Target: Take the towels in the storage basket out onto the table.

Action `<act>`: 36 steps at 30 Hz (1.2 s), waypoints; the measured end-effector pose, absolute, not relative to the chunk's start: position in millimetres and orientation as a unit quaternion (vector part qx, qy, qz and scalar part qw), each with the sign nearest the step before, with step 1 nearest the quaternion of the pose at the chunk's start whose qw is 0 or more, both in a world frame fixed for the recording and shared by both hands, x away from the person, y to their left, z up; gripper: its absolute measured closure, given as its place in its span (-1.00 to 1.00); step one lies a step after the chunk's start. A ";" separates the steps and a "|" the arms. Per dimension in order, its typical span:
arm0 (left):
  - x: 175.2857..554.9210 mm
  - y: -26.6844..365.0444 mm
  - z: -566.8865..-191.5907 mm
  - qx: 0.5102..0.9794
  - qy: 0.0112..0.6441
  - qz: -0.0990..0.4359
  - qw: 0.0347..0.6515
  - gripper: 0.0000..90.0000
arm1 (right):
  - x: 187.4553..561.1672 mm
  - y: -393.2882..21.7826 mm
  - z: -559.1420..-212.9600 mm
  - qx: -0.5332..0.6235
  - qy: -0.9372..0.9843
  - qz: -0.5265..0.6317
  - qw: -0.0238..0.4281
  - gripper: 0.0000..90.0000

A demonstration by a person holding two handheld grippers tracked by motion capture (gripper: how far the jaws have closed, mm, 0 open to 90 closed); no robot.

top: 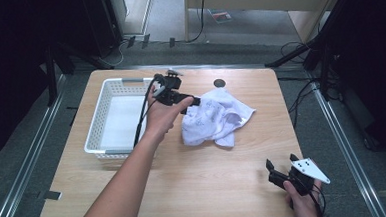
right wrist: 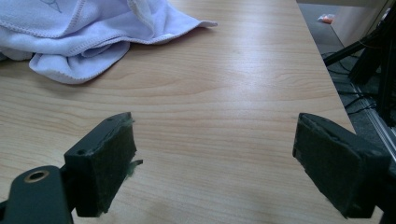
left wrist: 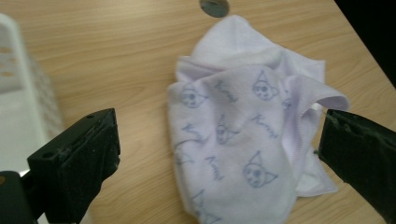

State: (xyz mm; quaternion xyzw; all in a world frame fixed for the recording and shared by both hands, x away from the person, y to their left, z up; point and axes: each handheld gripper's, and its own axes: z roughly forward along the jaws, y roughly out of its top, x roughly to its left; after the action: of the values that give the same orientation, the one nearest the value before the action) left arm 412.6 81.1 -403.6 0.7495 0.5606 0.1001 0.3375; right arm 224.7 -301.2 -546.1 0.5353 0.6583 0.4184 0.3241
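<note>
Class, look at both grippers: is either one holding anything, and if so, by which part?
Nothing is held. The left gripper, jaws open, hovers over the crumpled white printed cloth; the right gripper is open above bare wooden table.

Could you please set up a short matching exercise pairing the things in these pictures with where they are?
Things:
1. towel
2. basket
3. left tool
4. right tool

Places:
A. near the table's front right corner, jaws open over bare wood
B. on the table's left side
C. crumpled at mid-table
D. open at the towel's left edge

Pairs: 1-C, 2-B, 3-D, 4-A
</note>
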 end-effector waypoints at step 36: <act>321.1 305.9 -384.9 0.670 0.635 0.206 0.324 -1.00 | 224.8 -299.6 -546.2 0.540 0.656 0.409 0.333 -0.71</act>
State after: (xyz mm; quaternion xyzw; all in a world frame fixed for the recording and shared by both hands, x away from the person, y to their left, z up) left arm 321.1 305.9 -384.9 0.6700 0.6353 0.2064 0.3238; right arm 224.8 -299.6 -546.2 0.5401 0.6556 0.4092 0.3333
